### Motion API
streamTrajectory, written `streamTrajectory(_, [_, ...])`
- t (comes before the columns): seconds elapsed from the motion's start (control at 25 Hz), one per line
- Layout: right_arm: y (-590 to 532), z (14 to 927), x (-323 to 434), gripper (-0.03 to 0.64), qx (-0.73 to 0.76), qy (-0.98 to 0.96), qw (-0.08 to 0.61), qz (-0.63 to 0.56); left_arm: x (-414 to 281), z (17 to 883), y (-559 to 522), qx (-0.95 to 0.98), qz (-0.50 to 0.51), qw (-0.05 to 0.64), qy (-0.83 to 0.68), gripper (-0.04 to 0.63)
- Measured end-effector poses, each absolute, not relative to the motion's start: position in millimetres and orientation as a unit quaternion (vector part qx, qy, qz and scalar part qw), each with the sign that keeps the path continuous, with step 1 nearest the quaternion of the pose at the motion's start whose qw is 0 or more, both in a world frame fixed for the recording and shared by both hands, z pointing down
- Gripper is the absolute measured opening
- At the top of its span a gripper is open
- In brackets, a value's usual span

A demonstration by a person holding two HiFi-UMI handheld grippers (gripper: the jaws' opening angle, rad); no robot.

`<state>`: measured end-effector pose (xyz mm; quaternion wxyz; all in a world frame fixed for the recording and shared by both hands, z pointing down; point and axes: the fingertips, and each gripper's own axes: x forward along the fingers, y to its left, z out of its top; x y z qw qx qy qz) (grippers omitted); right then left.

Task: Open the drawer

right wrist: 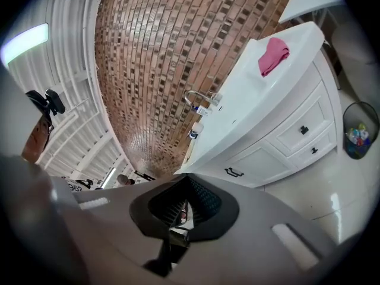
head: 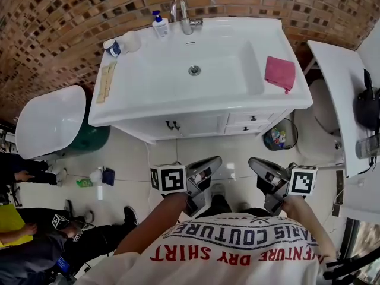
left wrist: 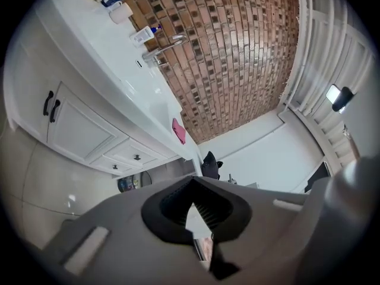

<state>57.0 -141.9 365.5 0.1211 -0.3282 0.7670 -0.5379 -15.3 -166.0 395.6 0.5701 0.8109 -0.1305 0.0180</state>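
Observation:
A white vanity (head: 178, 108) stands ahead of me against the brick wall. Two small drawers with black knobs sit at its front right, the upper drawer (head: 253, 118) above the lower drawer (head: 245, 129). Both are pushed in. The same drawers appear in the left gripper view (left wrist: 137, 157) and in the right gripper view (right wrist: 304, 129). My left gripper (head: 215, 160) and right gripper (head: 252, 161) hover side by side over the floor, well short of the vanity. Both point toward it, both are shut, and both hold nothing. The jaws meet in each gripper's own view (left wrist: 193, 180) (right wrist: 189, 177).
Cabinet doors with black handles (head: 172, 125) sit left of the drawers. A pink cloth (head: 279, 72), soap bottle (head: 160, 25) and faucet (head: 183, 15) are on the sink top. A waste bin (head: 277, 138) stands right of the vanity and a toilet (head: 50, 120) left. People crouch at lower left.

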Motion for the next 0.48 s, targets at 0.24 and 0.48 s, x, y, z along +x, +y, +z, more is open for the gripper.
streamTrajectory(0.24, [-155.7,380.8,59.8,0.005,-0.319,0.762,0.11,-0.552,-19.3,406.7,-177.7,0.803,0.024,0.577,-0.146,-0.017])
streamTrajectory(0.48, [-161.4,400.2,68.9,0.005,-0.319,0.772,0.084,-0.543,-19.8,415.3,-172.8,0.795,0.02,0.584,-0.163,-0.017])
